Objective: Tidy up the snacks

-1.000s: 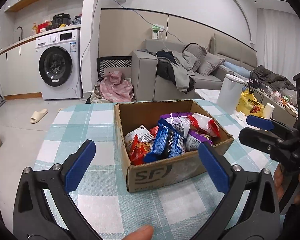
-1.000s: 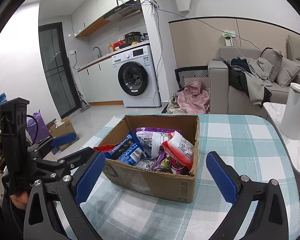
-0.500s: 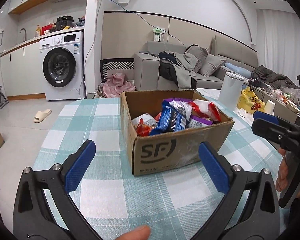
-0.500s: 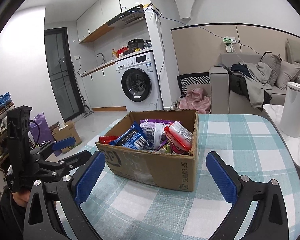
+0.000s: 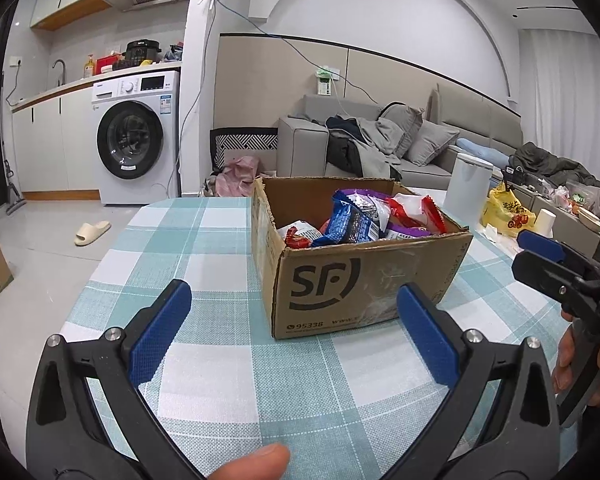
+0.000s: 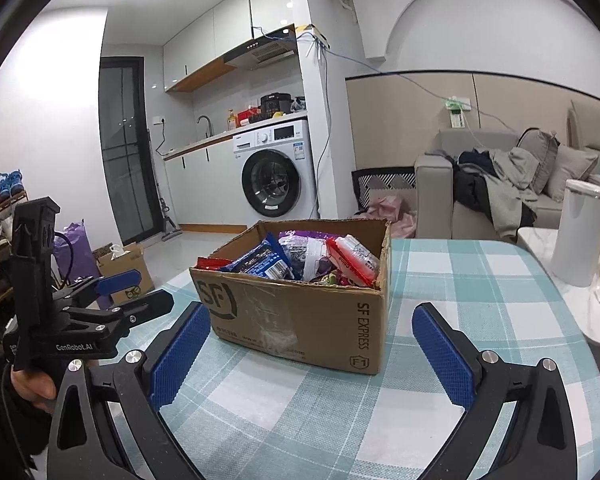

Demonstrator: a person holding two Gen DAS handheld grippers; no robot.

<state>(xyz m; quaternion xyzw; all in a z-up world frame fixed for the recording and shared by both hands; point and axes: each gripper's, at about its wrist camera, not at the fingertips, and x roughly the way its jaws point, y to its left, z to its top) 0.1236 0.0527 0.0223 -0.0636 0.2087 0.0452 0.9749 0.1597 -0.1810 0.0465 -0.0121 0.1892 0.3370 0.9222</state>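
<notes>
A brown cardboard box [image 5: 356,292] [image 6: 300,320] stands on the checked tablecloth, filled with several snack packets: a blue one [image 5: 348,224] [image 6: 260,260], a purple one [image 6: 304,248] and a red-and-white one [image 5: 416,212] [image 6: 352,256]. My left gripper [image 5: 292,336] is held low in front of the box, open, nothing between its blue pads. My right gripper [image 6: 312,352] is also open and empty, just short of the box's near wall. Each gripper shows in the other's view, the right gripper [image 5: 548,260] at the right edge and the left gripper [image 6: 116,292] at the left.
The table [image 5: 204,240] has bare cloth left of the box. A white canister [image 5: 468,188] [image 6: 580,232] and a yellow bag [image 5: 508,212] sit on a side table to the right. A sofa, a washing machine [image 5: 136,148] and a floor box [image 6: 124,264] lie beyond.
Both grippers have dropped lower and pulled back, so the views now look at the box's side walls rather than down into it. Both stay open.
</notes>
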